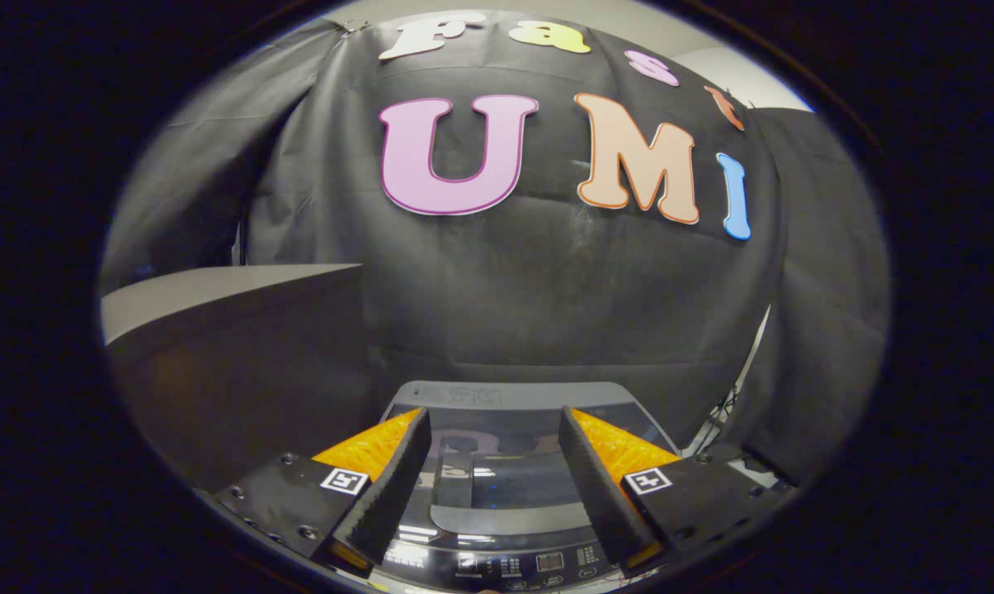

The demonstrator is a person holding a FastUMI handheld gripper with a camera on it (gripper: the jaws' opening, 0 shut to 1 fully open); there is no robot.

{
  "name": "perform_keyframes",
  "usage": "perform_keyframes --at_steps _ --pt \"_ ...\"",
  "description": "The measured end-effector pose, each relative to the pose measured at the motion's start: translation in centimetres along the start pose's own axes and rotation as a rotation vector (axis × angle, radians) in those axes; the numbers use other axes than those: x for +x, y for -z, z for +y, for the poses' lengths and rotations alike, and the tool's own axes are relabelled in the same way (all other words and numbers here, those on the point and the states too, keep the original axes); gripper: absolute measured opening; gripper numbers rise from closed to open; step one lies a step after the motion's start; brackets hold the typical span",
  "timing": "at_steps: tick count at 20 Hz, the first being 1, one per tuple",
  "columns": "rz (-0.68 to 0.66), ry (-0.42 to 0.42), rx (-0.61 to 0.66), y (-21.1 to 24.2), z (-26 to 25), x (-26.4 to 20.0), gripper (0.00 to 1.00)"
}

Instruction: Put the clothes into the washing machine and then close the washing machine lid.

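A flat grey slab (216,289) with a dark side face is standing off to the left, its top smooth and matte, its edge running straight toward the black cloth wall (546,289) behind it. The cloth is hanging in soft folds and creases, dull and slightly wrinkled, and is covering the whole back of the booth.

Low in the middle, the washing machine (497,503) is sitting directly beneath the gripper (494,429), with its lid (505,470) lying flat and shut. The lid is a glossy dark pane with rounded corners and a grey rim, mirroring the wall above it. Nearer than the lid, a shiny control strip (538,565) with small buttons and a little display is showing between the finger bases.

The gripper is hovering above the lid with its two fingers (389,487) spread wide apart, holding nothing and touching nothing. Their inner pads are looking rough and foam-like, and each finger mount is carrying a small square marker.

To the right, the cloth is draping down beside the machine, with a pale strip of wall (752,355) and some thin cables (719,412) showing at its edge.
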State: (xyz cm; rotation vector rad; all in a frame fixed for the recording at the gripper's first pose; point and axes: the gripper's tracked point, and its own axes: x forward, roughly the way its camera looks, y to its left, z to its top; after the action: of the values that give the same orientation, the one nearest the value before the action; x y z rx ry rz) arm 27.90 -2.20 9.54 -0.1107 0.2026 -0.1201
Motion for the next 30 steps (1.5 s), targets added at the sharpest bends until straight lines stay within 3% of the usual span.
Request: perform_keyframes --at_steps 10,18,21,25,30 --pt "-0.046 0.02 -0.014 5.4 -1.0 -10.9 0.97" --pt "-0.144 -0.09 0.048 9.4 0.6 -18.9 0.97" --pt "-0.128 -0.03 0.032 11.3 -1.7 -19.6 0.98" --pt "-0.147 -0.035 0.048 11.3 -1.6 -20.3 0.97" --pt "-0.152 -0.011 -0.022 10.2 -2.3 -20.0 0.98"
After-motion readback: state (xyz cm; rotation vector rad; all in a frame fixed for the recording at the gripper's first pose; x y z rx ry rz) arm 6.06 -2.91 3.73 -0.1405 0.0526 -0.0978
